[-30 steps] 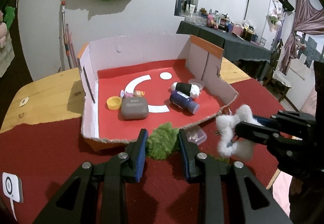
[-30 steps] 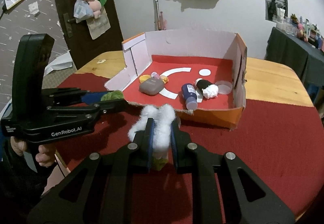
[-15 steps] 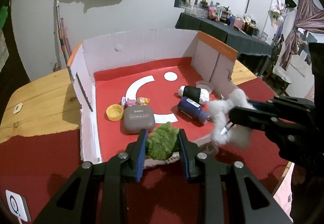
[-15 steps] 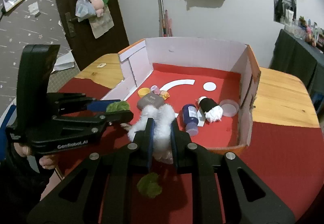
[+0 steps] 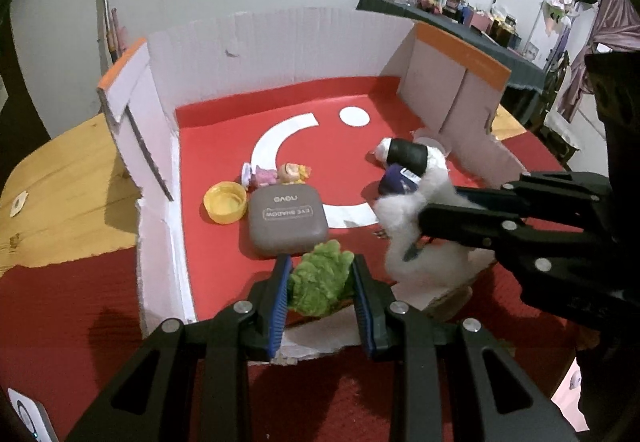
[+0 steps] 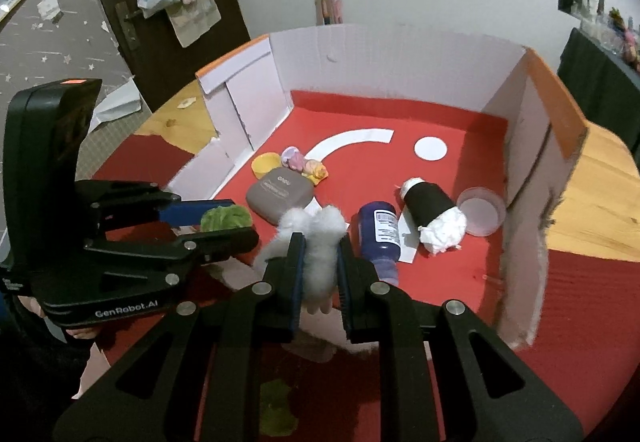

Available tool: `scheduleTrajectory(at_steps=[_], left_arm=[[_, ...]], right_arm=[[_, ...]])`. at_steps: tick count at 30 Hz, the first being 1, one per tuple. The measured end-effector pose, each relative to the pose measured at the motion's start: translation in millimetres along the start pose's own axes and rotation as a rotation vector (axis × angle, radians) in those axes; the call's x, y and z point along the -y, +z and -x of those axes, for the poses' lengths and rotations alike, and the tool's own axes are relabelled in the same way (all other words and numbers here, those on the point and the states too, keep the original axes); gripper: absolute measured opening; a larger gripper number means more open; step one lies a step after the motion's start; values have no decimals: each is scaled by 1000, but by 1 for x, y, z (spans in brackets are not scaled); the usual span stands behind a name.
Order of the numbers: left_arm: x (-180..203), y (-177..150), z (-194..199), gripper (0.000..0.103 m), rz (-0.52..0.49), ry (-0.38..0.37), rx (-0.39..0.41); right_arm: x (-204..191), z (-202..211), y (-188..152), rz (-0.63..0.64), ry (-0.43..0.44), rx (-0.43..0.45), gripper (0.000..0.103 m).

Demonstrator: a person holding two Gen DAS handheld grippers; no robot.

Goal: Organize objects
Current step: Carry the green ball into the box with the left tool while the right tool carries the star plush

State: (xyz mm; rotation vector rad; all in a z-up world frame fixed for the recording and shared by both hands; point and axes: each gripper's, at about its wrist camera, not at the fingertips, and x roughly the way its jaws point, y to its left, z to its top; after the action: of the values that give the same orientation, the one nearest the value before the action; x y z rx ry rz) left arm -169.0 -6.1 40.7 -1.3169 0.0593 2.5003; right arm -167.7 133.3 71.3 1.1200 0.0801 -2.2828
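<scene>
"GenRobot.AI" marks the left tool [image 6: 224, 220] gripping green fluff [image 6: 225, 217]; right tool [image 6: 320, 254] clamps white fluff [image 6: 316, 242].

Wooden table [image 6: 600, 178], red cloth [image 6: 580, 302], cardboard box [image 5: 280, 38]

I read "EYE SHADOW", upside down, on the grey compact case [image 5: 287, 223]; "GenRobot.AI" marks the left gripper [image 6: 224, 220] body.

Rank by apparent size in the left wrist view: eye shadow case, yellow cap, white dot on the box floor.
1. Eye shadow case, clearly largest.
2. Yellow cap.
3. White dot, slightly smaller than the cap, but it lies farther from the camera, so that gap is unsure.
</scene>
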Motion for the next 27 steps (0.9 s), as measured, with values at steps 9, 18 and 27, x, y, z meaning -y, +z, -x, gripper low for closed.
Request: scheduleTrajectory(at_steps=[9, 18, 27], left_arm=[[-8, 3, -12, 31, 15, -3, -30], [-6, 10, -18, 31, 8, 17, -26], [-7, 16, -26, 31, 17, 45, -12]], right_arm=[[7, -21, 2, -5, 2, -57, 14], [25, -27, 2, -31, -33, -71, 14], [37, -23, 0, -47, -62, -55, 14]])
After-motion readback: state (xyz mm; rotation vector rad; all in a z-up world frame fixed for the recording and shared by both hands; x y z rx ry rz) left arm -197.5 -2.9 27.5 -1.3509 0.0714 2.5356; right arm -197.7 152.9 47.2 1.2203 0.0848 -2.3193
